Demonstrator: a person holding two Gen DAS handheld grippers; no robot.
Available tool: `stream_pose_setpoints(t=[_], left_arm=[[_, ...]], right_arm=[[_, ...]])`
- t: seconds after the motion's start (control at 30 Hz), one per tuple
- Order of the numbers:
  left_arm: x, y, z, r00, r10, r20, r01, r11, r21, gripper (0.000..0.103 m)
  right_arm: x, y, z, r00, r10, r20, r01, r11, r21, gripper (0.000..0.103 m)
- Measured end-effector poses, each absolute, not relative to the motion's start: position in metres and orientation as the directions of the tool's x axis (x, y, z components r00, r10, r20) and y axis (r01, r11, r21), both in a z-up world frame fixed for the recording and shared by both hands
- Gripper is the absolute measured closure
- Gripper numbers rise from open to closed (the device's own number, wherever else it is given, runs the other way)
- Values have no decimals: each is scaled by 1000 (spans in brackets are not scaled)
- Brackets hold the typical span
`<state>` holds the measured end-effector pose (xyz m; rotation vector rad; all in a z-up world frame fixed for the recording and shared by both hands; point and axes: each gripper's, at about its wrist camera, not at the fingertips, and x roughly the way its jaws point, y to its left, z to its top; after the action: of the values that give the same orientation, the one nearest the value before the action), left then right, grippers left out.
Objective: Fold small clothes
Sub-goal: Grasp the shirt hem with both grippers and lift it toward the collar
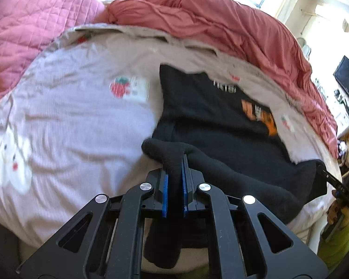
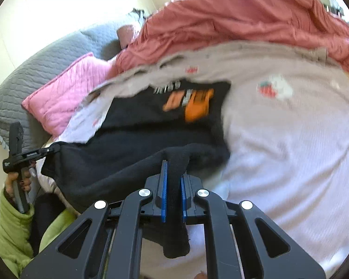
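A black T-shirt (image 1: 211, 121) with an orange and white print (image 1: 258, 116) lies on a pale bed sheet (image 1: 76, 125). My left gripper (image 1: 175, 162) is shut on a bunched edge of the shirt at its near left corner. My right gripper (image 2: 174, 165) is shut on the shirt's near edge (image 2: 151, 139) at the other corner. Each gripper shows in the other's view: the right one at the far right (image 1: 323, 174), the left one at the far left (image 2: 51, 150), both pinching the hem. The near edge hangs lifted between them.
A salmon-red duvet (image 1: 221, 23) is heaped along the far side of the bed. A pink quilted pillow (image 1: 35, 30) and a grey quilted one (image 2: 35, 69) lie beyond the shirt. The sheet carries strawberry prints (image 1: 119, 88). A green sleeve (image 2: 9, 227) shows low left.
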<state>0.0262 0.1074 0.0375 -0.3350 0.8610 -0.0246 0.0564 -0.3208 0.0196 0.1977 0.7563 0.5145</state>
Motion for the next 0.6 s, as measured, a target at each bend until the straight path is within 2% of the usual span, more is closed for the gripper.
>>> stream_pose_setpoints(t=[0.33,0.6], left_arm=[[110,119,51,668,-111,-735,-180,935,-305,100],[158,124,10,651,-85,-754,-251,914,-320,99]], right_arm=[[132,-322,22,670,456,-586,-312,889,335,95],[194,-311,-20,618,379,-689,-214,924,317,95]])
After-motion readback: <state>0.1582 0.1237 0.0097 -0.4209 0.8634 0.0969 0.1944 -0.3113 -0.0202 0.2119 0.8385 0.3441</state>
